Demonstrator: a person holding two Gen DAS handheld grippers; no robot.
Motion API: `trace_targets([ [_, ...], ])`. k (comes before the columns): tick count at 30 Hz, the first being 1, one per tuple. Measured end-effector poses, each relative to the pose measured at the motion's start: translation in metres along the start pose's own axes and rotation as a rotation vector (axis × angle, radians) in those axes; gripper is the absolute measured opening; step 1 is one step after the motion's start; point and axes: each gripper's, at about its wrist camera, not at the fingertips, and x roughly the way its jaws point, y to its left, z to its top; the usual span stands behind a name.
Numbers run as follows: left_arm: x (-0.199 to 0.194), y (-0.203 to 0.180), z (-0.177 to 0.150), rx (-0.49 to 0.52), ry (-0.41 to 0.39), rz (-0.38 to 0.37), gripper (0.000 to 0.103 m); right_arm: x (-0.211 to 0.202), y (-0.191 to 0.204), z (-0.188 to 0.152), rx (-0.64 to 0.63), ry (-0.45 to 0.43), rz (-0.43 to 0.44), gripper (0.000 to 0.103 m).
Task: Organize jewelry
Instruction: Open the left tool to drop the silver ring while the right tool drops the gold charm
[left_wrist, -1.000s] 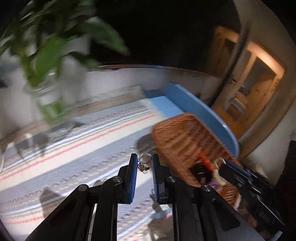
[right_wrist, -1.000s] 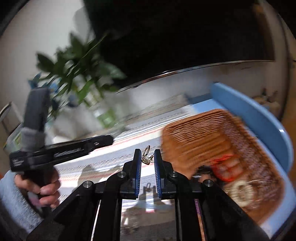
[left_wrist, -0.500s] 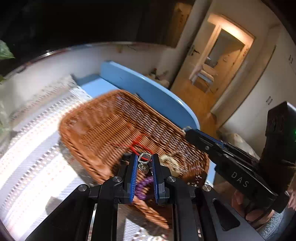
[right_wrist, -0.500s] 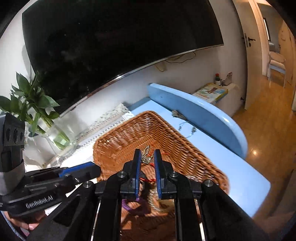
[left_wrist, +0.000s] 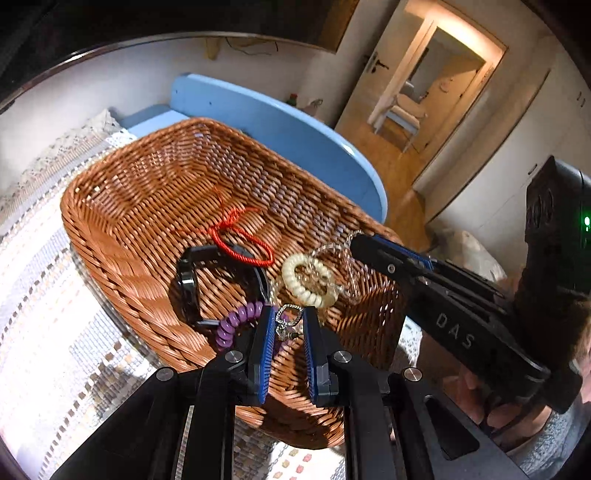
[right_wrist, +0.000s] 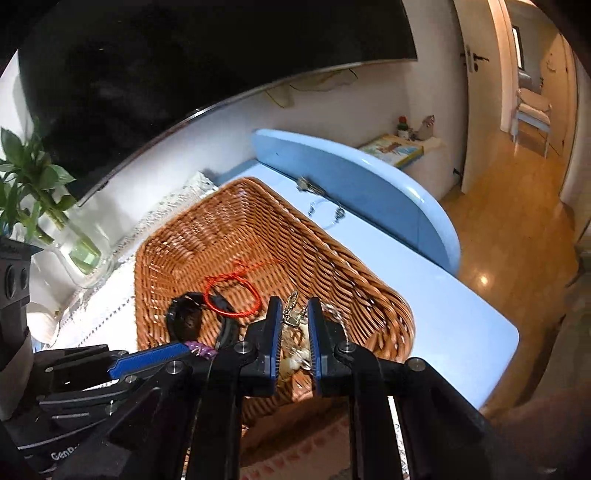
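A brown wicker basket (left_wrist: 122, 206) holds a red cord bracelet (left_wrist: 243, 251), a black watch (left_wrist: 186, 288), a purple coil band (left_wrist: 236, 319) and a cream bead bracelet (left_wrist: 308, 275). My left gripper (left_wrist: 290, 314) hangs over the basket's near end, shut on a small silver chain piece (left_wrist: 285, 322). My right gripper (right_wrist: 294, 306) is shut on a small gold chain piece (right_wrist: 291, 314) above the same corner of the basket (right_wrist: 229, 229). Both grippers are side by side; the left one's blue finger (right_wrist: 147, 360) shows in the right wrist view.
The basket sits on a blue table (right_wrist: 461, 314) partly covered by a striped cloth (left_wrist: 44, 295). A clear bracelet (right_wrist: 325, 214) lies on the table beyond the basket. A plant in a glass vase (right_wrist: 74, 251) stands at the left; a dark screen hangs behind.
Both grippers swung from above the striped cloth to over the basket and came lower, each still holding its small chain piece. The basket's contents now lie right under the fingertips.
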Motion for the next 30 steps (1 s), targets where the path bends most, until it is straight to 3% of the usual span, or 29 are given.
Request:
trace_targets([
  [16,0.011,0.004,-0.003,-0.021,0.081,0.032,0.016,0.011,-0.008,-0.008,0.051,0.069,0.011,0.017],
  [25,0.009,0.005,-0.011,-0.041,0.084,0.02,0.018,0.008,-0.013,-0.011,0.075,0.078,0.032,0.017],
  [28,0.009,0.001,-0.011,-0.031,0.088,0.012,0.023,0.006,-0.013,-0.011,0.077,0.074,0.038,0.017],
  [30,0.01,-0.001,-0.01,-0.029,0.085,0.0,0.033,0.005,-0.014,-0.01,0.085,0.07,0.053,0.017],
])
